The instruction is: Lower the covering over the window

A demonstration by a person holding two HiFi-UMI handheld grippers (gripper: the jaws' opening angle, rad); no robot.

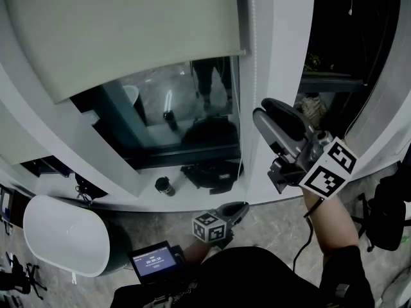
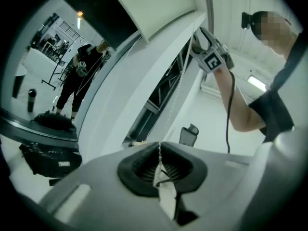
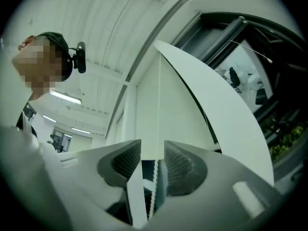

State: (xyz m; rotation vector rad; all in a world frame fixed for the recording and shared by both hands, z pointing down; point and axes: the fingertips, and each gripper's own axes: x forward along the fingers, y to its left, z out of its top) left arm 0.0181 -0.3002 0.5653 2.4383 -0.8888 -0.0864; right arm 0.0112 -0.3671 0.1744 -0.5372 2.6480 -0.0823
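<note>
— Roller blind of pale fabric [image 1: 122, 31], where?
— Covering the window's upper left part. Its white bead chain [image 3: 154, 182] runs loose between the wide-open right tool's [image 3: 153, 146] jaws; nearer, the left tool [image 2: 160, 146] is clamped shut on that chain.

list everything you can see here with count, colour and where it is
roller blind: one, pale cream, partly lowered over the window top
window pane: one, dark and reflective, below the blind
window frame: one, white, right of the pane
bead chain: one, white, hanging along the frame
bag: one, black, at the window's foot
bottle: one, dark, left of the bag
rounded thing: one, white, lower left
small screen: one, lit, bottom
right gripper: one, grey, raised, jaws apart around the chain
left gripper: one, grey, lower, shut on the chain
</note>
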